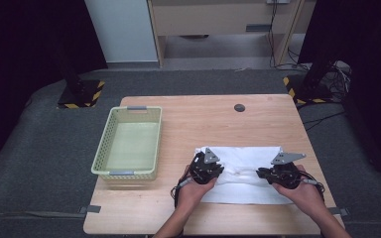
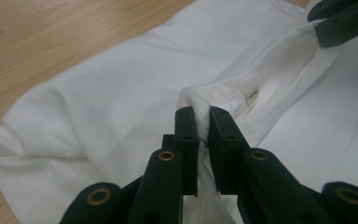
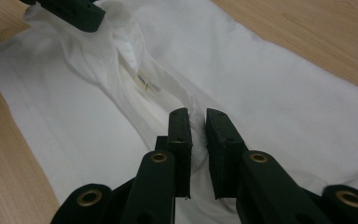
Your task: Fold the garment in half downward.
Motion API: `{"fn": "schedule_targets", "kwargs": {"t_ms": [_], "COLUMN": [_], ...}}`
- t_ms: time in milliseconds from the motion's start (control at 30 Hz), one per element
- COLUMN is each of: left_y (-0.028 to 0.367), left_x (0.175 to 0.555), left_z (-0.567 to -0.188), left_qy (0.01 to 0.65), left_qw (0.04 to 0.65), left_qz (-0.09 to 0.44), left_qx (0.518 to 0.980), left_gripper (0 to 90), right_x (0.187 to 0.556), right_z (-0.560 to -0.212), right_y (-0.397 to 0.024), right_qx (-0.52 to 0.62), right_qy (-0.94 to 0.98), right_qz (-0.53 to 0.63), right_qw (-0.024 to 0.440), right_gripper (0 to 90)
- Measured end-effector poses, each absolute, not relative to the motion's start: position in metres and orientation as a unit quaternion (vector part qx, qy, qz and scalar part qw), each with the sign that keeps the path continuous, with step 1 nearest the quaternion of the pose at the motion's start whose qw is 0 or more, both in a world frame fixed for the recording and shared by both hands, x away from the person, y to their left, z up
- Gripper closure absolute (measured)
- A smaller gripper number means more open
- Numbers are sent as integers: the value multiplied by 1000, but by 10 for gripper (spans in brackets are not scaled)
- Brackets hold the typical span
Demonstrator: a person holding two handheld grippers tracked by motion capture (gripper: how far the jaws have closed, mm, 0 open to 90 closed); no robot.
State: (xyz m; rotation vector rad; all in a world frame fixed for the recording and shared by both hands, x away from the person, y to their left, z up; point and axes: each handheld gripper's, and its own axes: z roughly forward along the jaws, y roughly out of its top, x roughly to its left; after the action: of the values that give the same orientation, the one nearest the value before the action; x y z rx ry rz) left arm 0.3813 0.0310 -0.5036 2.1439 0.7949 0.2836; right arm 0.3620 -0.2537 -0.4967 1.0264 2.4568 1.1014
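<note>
- High view: a white T-shirt (image 1: 243,173) is lying folded on the near right part of the wooden table (image 1: 203,119). The left gripper (image 1: 217,171) is sitting at the shirt's left end and the right gripper (image 1: 262,173) toward its right end, each held in one of the person's hands, tips facing each other across the cloth. A pale green basket (image 1: 104,153) is standing well apart on the table's left side, and a small dark round cap (image 1: 239,107) is lying near the far edge.
- Left gripper view: the left gripper (image 2: 204,126) is nearly shut, its two black jaws pinching a fold of the shirt's collar (image 2: 200,95). A small neck label (image 2: 251,97) is lying just beyond the jaws. The right gripper (image 2: 342,21) is reaching in at the upper right, on the same collar band.
- Right gripper view: the right gripper (image 3: 198,128) is likewise nearly shut, clamping the ribbed collar edge (image 3: 196,156). The neck label (image 3: 143,83) is lying farther along, and the left gripper (image 3: 72,11) is holding the cloth at the upper left.
</note>
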Motion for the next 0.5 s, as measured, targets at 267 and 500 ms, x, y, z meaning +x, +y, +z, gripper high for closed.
{"fn": "schedule_targets", "kwargs": {"t_ms": [267, 500], "left_y": [32, 32], "left_x": [375, 368], "left_z": [-507, -510], "left_qy": [308, 302], "left_qw": [406, 409], "left_qz": [114, 116], "left_qx": [853, 853], "left_gripper": [817, 763], "right_x": [354, 350], "right_z": [-499, -502], "right_y": [-255, -254], "right_qx": [351, 350], "right_qy": [846, 847], "right_qz": [382, 382], "right_qw": [126, 123], "right_gripper": [808, 808]}}
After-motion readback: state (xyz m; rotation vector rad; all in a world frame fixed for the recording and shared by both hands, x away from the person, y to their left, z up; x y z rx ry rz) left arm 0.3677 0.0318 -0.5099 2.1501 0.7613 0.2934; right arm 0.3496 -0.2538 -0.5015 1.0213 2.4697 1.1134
